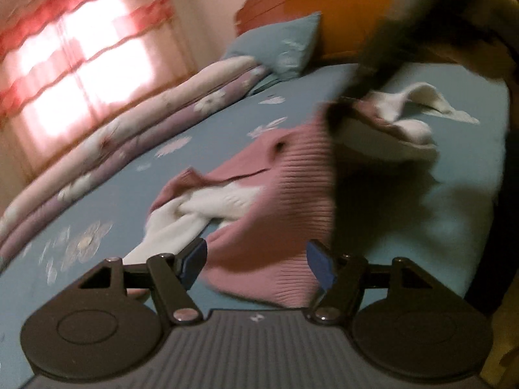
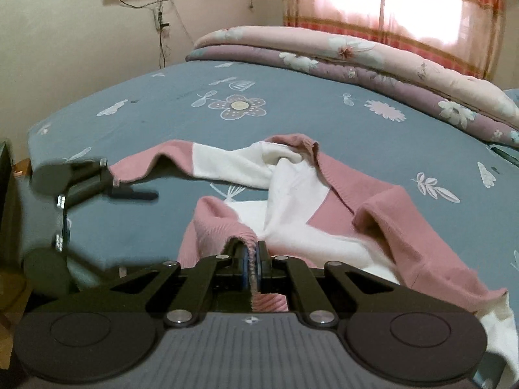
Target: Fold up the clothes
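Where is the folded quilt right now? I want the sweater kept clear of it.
The folded quilt lies along the bed's far edge below the curtained window, in the right wrist view's upper right, well apart from the pink-and-white sweater.

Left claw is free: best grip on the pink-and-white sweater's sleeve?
Take the pink cuff at the sleeve's end, coming in from the left claw side. The sleeve lies stretched across the bed; the right claw already pinches the ribbed hem.

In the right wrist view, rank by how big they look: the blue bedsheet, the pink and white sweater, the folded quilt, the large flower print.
1. Blue bedsheet, fills most of the view.
2. Pink and white sweater, though it lies nearest the camera.
3. Folded quilt, farther back, so probably bigger than it looks.
4. Flower print, clearly smallest.
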